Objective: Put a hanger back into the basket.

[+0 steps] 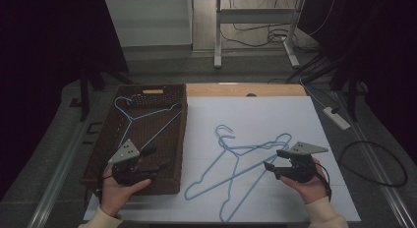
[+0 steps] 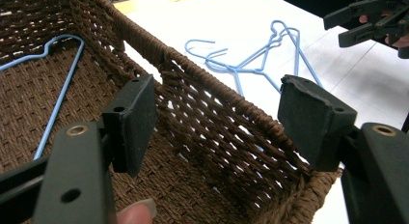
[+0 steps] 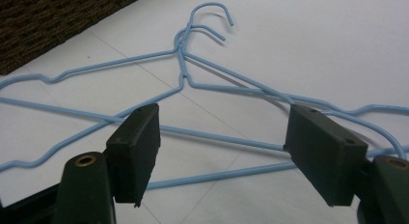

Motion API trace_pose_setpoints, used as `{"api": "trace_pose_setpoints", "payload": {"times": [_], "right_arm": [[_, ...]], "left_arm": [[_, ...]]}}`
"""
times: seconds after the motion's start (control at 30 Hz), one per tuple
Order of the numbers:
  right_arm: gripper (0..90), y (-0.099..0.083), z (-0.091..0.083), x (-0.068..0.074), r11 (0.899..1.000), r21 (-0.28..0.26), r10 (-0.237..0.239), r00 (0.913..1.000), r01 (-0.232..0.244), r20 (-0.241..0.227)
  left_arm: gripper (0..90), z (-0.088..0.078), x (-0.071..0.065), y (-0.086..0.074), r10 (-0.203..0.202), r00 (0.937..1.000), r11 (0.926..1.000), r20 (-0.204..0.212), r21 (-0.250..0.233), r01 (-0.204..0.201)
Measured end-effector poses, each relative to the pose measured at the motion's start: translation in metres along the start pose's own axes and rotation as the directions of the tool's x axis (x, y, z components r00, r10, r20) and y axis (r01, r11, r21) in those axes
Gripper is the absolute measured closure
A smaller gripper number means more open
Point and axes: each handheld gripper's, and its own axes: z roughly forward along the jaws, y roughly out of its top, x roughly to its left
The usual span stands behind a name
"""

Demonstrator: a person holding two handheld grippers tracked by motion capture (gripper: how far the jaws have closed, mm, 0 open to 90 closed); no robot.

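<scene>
At the near edge of the white table, two hands hold grippers. The left gripper, jaws spread and empty, hovers over the near end of a brown wicker basket at the table's left edge. The right gripper, jaws also spread, hovers just above two overlapping blue wire hangers lying mid-table. Farther back, one hanger lies inside the basket. The two hangers cross, so lifting one could drag the other along.
</scene>
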Motion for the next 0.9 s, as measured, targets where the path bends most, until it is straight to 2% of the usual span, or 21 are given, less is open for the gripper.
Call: {"api": "trace_pose_setpoints", "payload": {"times": [0.2, 0.33, 0.57, 0.9], "right_arm": [[29.9, 0.009, 0.004, 0.000, 1.000, 0.004, 0.005, 1.0000, -0.005, -0.004], [32.3, 0.022, 0.012, 0.001, 1.000, 0.030, 0.004, 1.0000, -0.004, 0.004], [32.8, 0.051, 0.045, 0.009, 0.993, 0.115, -0.031, 0.9995, 0.032, -0.009], [34.5, 0.069, 0.084, 0.018, 0.979, 0.201, -0.016, 0.9974, 0.030, -0.070]], "left_arm": [[30.9, 0.002, -0.001, 0.000, 0.007, 1.0000, 1.0000, 0.002, 0.003, -0.007], [30.9, 0.002, -0.001, -0.001, 0.010, 0.9999, 0.9999, 0.009, 0.006, -0.011], [30.9, 0.001, -0.002, 0.000, 0.012, 0.9999, 0.9999, 0.011, 0.002, -0.012], [30.8, 0.003, -0.003, 0.000, 0.014, 0.9998, 0.9998, 0.016, 0.011, -0.014]]}}
